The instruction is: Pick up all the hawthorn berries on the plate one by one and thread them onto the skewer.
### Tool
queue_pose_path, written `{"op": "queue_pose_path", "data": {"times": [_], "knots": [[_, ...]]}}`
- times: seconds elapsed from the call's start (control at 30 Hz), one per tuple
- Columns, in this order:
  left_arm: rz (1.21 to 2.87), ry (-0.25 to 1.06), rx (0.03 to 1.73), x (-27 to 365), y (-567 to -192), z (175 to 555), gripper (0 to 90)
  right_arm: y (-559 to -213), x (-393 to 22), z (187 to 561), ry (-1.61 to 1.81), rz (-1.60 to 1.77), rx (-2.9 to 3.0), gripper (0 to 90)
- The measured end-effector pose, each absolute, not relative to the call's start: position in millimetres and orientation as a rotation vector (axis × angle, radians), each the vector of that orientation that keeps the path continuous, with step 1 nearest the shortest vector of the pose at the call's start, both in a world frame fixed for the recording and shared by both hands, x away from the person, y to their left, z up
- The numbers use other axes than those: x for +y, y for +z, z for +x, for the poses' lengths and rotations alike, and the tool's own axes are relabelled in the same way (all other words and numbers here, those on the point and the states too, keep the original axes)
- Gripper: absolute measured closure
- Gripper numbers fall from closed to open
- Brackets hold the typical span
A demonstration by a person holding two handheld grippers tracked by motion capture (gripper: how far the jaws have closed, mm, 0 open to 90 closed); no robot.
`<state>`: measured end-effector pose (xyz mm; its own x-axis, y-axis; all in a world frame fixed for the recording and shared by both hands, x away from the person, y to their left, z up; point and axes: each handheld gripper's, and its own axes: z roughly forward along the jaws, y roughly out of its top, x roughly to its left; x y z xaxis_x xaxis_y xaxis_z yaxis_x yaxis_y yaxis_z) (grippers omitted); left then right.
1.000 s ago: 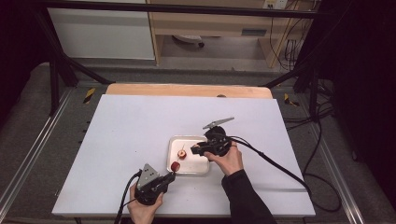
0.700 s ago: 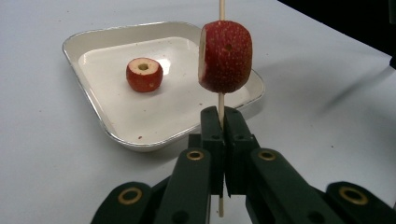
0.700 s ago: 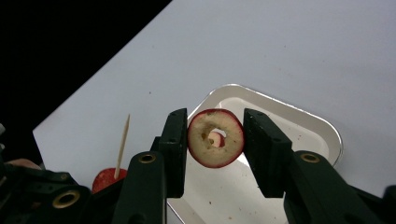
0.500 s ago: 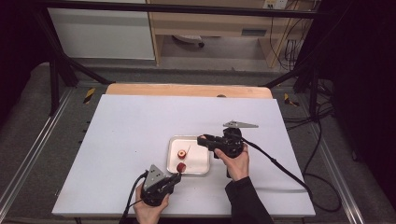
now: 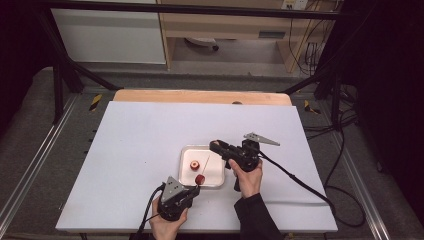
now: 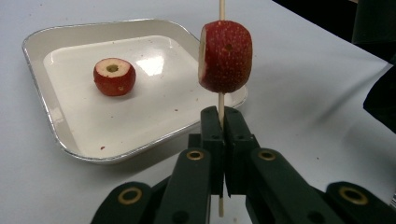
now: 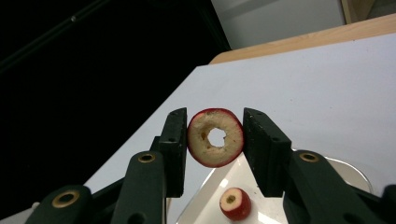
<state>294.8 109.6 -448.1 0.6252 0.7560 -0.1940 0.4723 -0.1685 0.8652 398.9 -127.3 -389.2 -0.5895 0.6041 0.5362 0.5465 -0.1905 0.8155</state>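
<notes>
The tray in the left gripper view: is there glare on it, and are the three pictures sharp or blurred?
Left gripper view: a pale glare patch sits on the tray floor beside the loose fruit piece; the skewered piece is sharp. Right gripper view: the held ring is crisp, the background dark. High view: evenly lit, slightly soft, with small things hard to make out.

A lab: white table [image 5: 150, 150] inside a black frame [image 5: 60, 75], cables [image 5: 320, 45] trailing.

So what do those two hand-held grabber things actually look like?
Both are black. The left gripper and right gripper each have two flat black jaws on arms with brass-coloured pivots. Each carries a grey three-cornered plate and trails a black cable. A dark sleeve covers the right forearm.
</notes>
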Motion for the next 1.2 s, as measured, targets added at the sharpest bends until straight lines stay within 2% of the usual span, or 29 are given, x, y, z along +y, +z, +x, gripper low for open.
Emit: {"op": "queue_pose_path", "data": {"times": [1.2], "knots": [[1.782,0.328,1.04,104.1,-450.5,299.6,88.2,-396.8,-118.0,391.3,2.029,1.393,1.922,62.1]]}}
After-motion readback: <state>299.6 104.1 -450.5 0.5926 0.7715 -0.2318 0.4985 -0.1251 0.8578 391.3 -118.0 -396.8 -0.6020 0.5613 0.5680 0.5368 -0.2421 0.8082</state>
